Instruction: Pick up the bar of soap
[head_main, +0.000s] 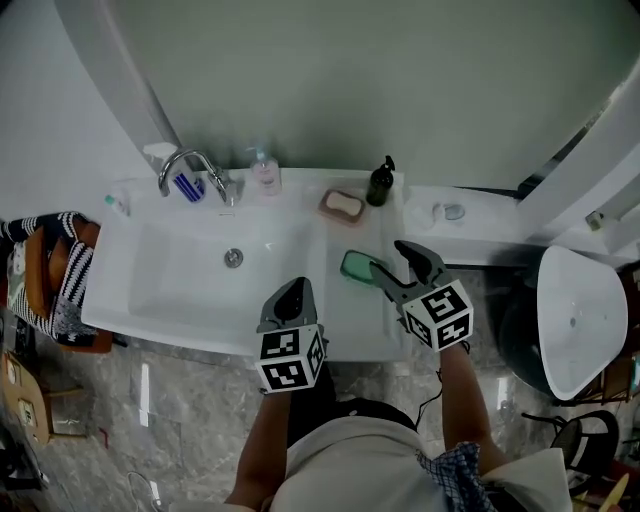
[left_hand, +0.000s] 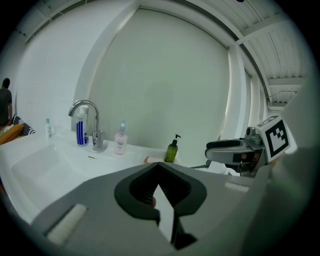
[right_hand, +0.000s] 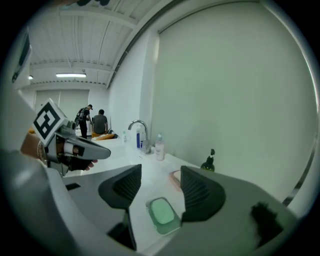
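Note:
A green bar of soap (head_main: 354, 266) (right_hand: 161, 210) lies in a green dish on the counter to the right of the basin. My right gripper (head_main: 392, 258) (right_hand: 160, 182) is open just above it, and the soap shows between its two fingers without touching either. A cream bar rests in a pink dish (head_main: 342, 205) (right_hand: 175, 176) further back. My left gripper (head_main: 294, 290) (left_hand: 159, 167) hovers shut over the basin's front edge with nothing in it.
A white sink (head_main: 150, 290) has a chrome faucet (head_main: 190, 165) at the back, with a pink pump bottle (head_main: 265, 172) and a dark pump bottle (head_main: 379, 183) along the ledge. To the right is a white pedestal bowl (head_main: 580, 315). People (right_hand: 95, 120) stand far off.

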